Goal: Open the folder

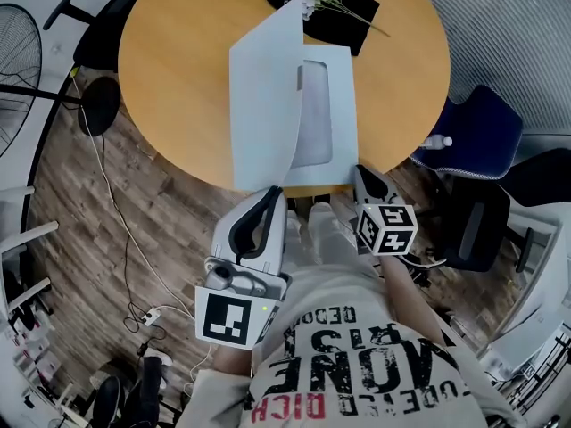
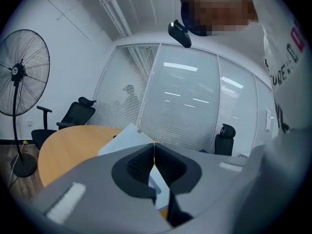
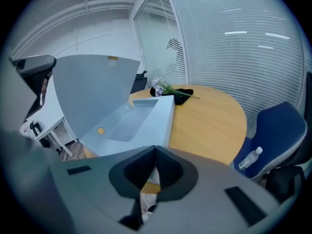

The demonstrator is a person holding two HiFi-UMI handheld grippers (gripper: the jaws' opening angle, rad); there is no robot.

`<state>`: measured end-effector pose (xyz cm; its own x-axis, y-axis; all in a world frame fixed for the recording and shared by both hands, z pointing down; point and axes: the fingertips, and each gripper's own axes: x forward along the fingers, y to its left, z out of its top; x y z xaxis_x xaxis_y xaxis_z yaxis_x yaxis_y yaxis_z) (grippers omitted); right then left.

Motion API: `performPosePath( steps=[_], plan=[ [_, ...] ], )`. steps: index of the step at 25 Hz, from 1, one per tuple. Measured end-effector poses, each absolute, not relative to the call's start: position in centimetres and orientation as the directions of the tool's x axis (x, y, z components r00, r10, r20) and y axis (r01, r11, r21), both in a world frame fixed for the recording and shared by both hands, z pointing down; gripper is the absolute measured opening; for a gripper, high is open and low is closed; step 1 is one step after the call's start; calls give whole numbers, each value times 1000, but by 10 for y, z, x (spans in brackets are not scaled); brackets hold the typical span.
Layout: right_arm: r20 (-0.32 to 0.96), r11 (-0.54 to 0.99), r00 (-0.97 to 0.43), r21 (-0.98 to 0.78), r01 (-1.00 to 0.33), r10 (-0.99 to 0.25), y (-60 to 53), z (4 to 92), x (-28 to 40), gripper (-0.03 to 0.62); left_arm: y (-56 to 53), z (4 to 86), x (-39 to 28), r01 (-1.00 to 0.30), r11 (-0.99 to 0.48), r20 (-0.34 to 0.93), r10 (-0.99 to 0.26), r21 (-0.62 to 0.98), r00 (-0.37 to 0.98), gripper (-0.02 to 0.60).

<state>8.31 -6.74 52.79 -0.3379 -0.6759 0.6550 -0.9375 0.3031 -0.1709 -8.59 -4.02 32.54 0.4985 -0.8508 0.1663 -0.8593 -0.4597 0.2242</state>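
Now the left gripper (image 1: 275, 191) pinches the raised cover (image 1: 263, 96) of the folder (image 1: 344, 105); the right gripper (image 1: 359, 174) clamps its near corner on the surface (image 1: 178, 61).

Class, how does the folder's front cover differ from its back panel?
The front cover stands raised, pinched in the left tongs; the back panel lies flat on the table. The front cover looks plain; the back panel carries a grey pocket. Both are pale, joined along one edge.
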Motion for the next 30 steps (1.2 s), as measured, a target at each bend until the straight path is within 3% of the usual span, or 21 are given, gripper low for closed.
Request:
performPosePath(
  steps=[30],
  plan=[
    [671, 235, -247, -111, -966, -699, -66, 525, 84, 12, -22, 318, -197, -947, -224, 154, -953, 229, 262, 12]
  ],
)
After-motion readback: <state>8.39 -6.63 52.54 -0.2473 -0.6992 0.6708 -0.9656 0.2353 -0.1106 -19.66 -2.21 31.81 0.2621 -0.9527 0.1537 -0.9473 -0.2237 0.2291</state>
